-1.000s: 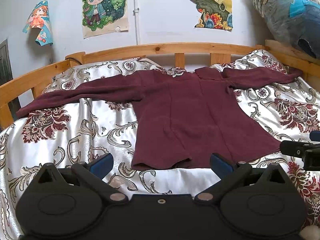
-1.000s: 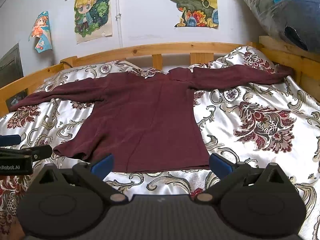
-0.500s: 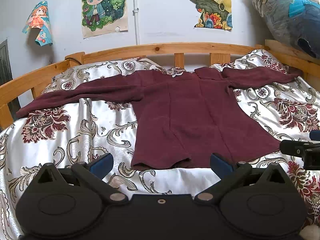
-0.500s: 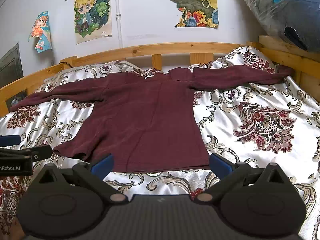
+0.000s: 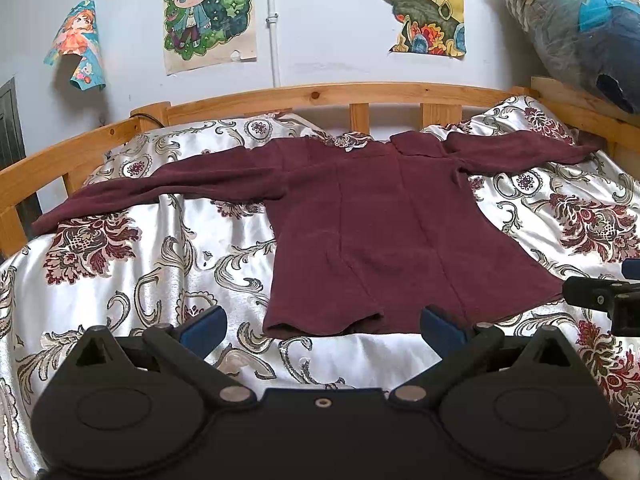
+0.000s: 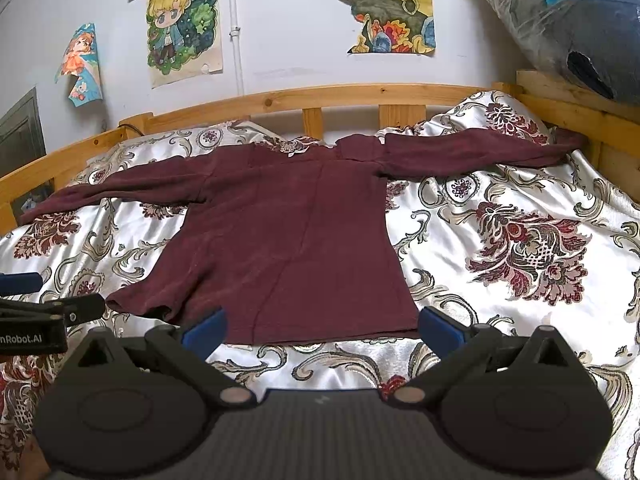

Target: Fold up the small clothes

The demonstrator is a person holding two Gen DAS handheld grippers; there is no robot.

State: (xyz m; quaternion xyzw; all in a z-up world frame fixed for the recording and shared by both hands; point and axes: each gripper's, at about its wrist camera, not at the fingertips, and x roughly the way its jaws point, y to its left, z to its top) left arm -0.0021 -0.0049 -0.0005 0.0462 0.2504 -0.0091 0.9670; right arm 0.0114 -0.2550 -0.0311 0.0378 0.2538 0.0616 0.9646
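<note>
Spread flat on the bed, front down or up not certain: a maroon long-sleeved top, collar toward the wooden headboard rail, hem nearest the cameras. Both sleeves stretched out wide, one toward the bed's left side, the other reaching almost to the right-hand rail. No fold made yet, by the look of it: body panel fully open, sleeves not turned in, only a slight curl at the left hem corner.

Poised just short of the hem, side by side: left gripper with blue-padded fingers set wide apart and empty; right gripper likewise wide apart, nothing between its fingers. Neither touching the cloth. Visible at the edge of each view, the neighbouring tool's tip.

Judged at the very start: garment laid out and smoothed, everything else remaining. Likely ahead: sleeves brought in across the body, then the body doubled over, hem toward collar. Slippery satin bedcover, patterned in scrolls and dark red flowers, apt to let the top slide when pulled.

Behind, on the wall, cartoon posters; at upper right, a plastic-wrapped bundle.
</note>
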